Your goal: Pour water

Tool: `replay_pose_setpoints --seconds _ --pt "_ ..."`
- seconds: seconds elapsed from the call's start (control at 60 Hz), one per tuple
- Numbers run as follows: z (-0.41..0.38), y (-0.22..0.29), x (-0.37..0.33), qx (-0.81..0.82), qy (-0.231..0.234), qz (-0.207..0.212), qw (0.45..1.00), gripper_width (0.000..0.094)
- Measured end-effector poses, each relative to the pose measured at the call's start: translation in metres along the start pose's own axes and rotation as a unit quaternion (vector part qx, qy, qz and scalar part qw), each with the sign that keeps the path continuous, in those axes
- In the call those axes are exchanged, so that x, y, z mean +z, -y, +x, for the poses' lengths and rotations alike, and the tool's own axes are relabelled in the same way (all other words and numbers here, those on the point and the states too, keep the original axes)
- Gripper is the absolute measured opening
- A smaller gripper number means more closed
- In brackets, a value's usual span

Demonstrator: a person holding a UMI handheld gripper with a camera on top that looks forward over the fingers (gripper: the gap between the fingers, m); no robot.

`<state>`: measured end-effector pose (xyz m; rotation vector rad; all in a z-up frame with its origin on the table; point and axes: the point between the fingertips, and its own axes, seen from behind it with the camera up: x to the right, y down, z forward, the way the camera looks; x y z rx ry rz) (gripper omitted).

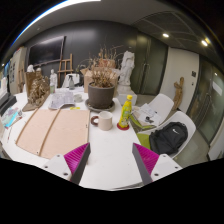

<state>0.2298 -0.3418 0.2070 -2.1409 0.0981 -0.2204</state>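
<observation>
One upright yellow bottle (125, 111), jaws (111, 158) seemingly open

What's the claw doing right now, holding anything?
Claw: open, holding nothing; the white cup sits on the table beyond its fingers.

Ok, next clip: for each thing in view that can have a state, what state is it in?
gripper: open, nothing between the fingers, held above the table
mug: upright on the white table, beyond the fingers; contents not visible
yellow bottle: upright, right of the mug, apart from it
potted plant: upright behind the mug
cutting board: flat, left of the mug
black bag: resting on a white chair
</observation>
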Motion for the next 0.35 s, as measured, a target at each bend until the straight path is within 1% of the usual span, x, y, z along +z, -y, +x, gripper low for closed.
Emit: replay_pose_setpoints --seconds 0.167,0.217,0.3,0.35 --pt "-0.016 -0.008 -0.046 -0.006 0.003 0.017 1.000 0.0861" --pt "-0.019 -0.010 -0.054 -0.001 0.005 0.015 1.000 0.0860" --pt "-0.028 -0.011 -0.060 0.021 0.019 0.012 1.000 0.0860" --pt "-0.029 -0.009 -0.065 0.023 0.018 0.013 0.999 0.0860"
